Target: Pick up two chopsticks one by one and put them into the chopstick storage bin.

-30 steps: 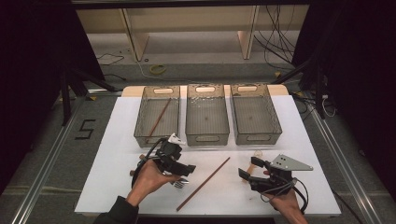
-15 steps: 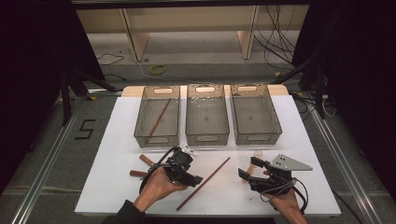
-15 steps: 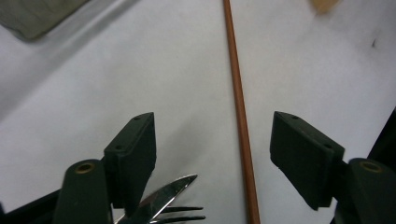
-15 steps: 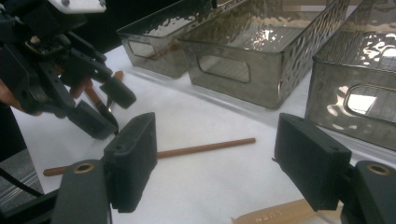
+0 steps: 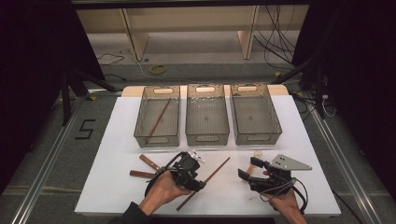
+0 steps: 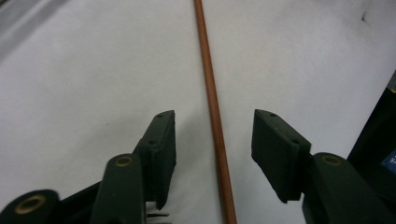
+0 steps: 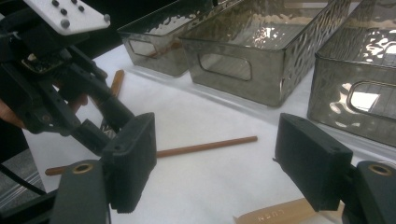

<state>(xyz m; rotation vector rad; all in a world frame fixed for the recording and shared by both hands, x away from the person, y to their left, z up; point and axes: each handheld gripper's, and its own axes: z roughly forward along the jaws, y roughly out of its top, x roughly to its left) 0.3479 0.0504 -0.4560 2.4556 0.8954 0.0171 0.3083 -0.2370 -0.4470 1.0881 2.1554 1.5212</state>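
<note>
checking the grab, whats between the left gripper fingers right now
A brown stick lies on the white table between the left gripper fingers, which have just been closing but aren't touching it, seen in the left gripper view.

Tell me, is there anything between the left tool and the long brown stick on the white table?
Nothing visible does. The left tool sits over the long brown stick, which lies on the white table in the gap between the jaws. The jaws have just been closing, but the pads do not touch it yet.

High view looks forward and down over the white table (image 5: 112, 158). Both gripper views sit close above it, sharing the brown chopstick (image 6: 212, 100) near 6 o'clock.
</note>
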